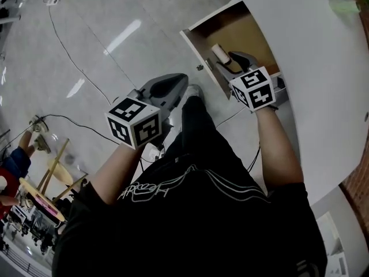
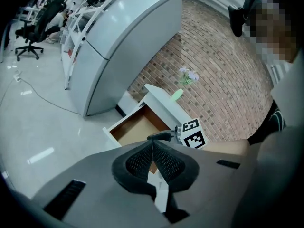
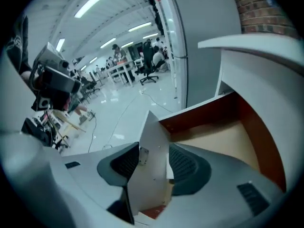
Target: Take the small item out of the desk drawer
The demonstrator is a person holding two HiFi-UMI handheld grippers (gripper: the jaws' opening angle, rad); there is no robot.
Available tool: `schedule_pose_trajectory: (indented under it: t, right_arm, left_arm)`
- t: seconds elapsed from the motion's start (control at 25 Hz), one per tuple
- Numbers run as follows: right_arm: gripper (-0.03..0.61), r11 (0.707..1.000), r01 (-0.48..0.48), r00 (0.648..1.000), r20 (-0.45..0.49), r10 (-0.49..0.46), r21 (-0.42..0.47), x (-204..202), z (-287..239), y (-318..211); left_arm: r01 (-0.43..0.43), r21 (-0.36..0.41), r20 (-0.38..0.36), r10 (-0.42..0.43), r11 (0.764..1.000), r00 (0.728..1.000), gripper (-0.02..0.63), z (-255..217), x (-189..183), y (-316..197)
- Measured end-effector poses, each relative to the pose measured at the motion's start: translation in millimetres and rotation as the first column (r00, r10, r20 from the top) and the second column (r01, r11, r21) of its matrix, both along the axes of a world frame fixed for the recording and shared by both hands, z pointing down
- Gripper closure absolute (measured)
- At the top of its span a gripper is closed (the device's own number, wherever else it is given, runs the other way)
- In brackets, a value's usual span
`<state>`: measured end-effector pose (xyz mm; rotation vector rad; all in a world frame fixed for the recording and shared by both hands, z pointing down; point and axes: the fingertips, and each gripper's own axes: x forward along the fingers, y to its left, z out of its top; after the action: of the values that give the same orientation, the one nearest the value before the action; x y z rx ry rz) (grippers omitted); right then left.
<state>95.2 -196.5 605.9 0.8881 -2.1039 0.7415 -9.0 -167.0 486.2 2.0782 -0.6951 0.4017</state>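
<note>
Head view: an open drawer (image 1: pixel 233 33) at upper centre, a white-edged box with a matt tan board floor, set under a smooth white desk (image 1: pixel 323 68) that fills the right side. The small item (image 1: pixel 219 53), a short cream cylinder, lies inside the drawer close behind the flat white front panel (image 1: pixel 196 52). It is just beside the right gripper (image 1: pixel 232 59), whose dark jaws reach over that panel. The left gripper (image 1: pixel 180 81), a grey moulded shell with a black-and-white marker cube (image 1: pixel 134 123), is at centre over the glossy pale floor (image 1: pixel 104 45), well apart from the drawer. Left gripper view: the black mesh-textured pads are pressed together with nothing between them. The drawer is at mid-frame before a red brick wall (image 2: pixel 223 70). Right gripper view: the jaws stand wide apart, with the thin front panel edge-on between the ribbed pads. The tan drawer floor is at right.
</note>
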Motion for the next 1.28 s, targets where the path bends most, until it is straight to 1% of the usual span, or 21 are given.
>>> schedule_pose_trajectory:
  t: [0.08,0.2,0.44,0.64,0.84,0.96,1.04,1.16,1.28]
  right_arm:
    - [0.368,0.998,0.055,0.996,-0.073,-0.057,-0.03,2.3,26.2,-5.5]
    - [0.362,0.991,0.109,0.983,-0.138,-0.119,-0.072,4.6,57.1,-11.2]
    - [0.357,0.974,0.124,0.97,-0.185,-0.16,-0.189,7.7,123.1,-13.0]
    - [0.357,0.962,0.145,0.954,-0.225,-0.198,-0.233,13.6,157.6,-9.3]
    - [0.357,0.958,0.138,0.944,-0.261,-0.204,-0.25,20.9,175.5,-8.5]
    - [0.36,0.949,0.145,0.932,-0.285,-0.226,-0.278,23.7,181.2,-5.4]
    - [0.389,0.944,0.152,0.928,-0.286,-0.239,-0.294,21.2,182.6,-4.4]
    - [0.425,0.941,0.131,0.939,-0.264,-0.218,-0.312,17.4,184.7,-0.6]
    - [0.434,0.942,0.081,0.955,-0.246,-0.167,-0.325,17.3,184.3,-1.7]
  left_arm:
    - [0.016,-0.025,0.003,-0.016,1.0,1.0,0.592,13.1,-6.6,-3.0]
    - [0.033,-0.051,0.014,-0.032,0.998,0.999,0.592,26.4,-16.8,-5.2]
    - [0.083,-0.082,0.026,-0.081,0.993,0.996,0.592,41.1,-36.6,-11.5]
    - [0.122,-0.098,0.041,-0.118,0.988,0.992,0.592,55.9,-47.3,-9.8]
    - [0.143,-0.112,0.049,-0.138,0.983,0.989,0.592,69.5,-50.1,-4.0]
    - [0.151,-0.116,0.051,-0.146,0.982,0.988,0.592,72.8,-51.8,-2.5]
    - [0.153,-0.119,0.05,-0.148,0.981,0.988,0.592,72.8,-54.1,-2.4]
    - [0.152,-0.121,0.052,-0.147,0.981,0.988,0.592,72.8,-56.0,1.6]
    - [0.158,-0.12,0.062,-0.152,0.98,0.987,0.592,74.1,-58.4,3.0]
